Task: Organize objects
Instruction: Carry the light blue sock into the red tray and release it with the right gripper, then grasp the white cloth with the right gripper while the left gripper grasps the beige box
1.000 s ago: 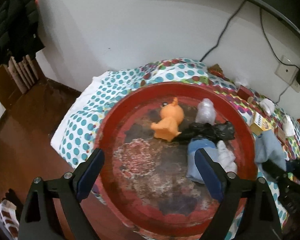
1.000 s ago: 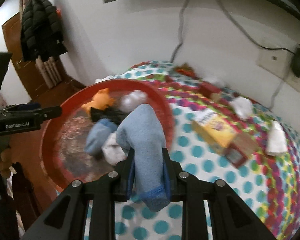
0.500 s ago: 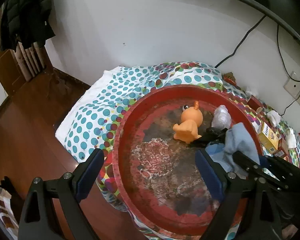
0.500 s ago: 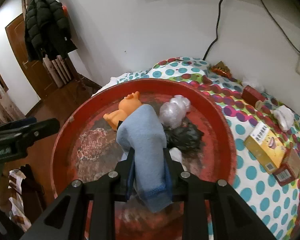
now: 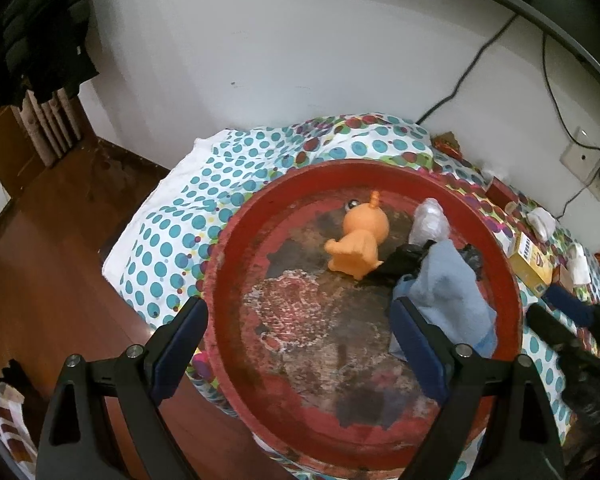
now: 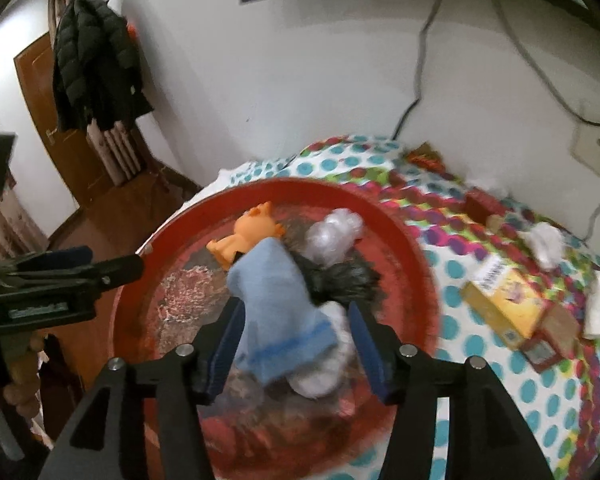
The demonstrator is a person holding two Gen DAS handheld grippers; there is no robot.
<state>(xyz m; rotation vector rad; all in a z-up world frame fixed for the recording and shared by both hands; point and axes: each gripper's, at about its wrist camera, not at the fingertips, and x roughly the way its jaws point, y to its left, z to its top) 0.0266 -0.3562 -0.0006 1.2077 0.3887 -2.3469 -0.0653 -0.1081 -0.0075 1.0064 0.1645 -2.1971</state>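
Red and worn, the big round tray (image 5: 228,280) sits on the spotted cloth (image 5: 172,216) at the table's left end. The blue cloth (image 6: 276,312) lies in the tray near its right rim, on top of a black bag (image 6: 340,280) and a white bundle (image 6: 320,376), beside the orange toy (image 6: 248,236).

Only the right view shows the right gripper (image 6: 296,348) — its jaws are opening and the blue cloth lies loose between them. The yellow box (image 6: 504,300) shows best there too.

The left view shows the left gripper (image 5: 300,344) — pointing down over the tray, spread wide, holding nothing.
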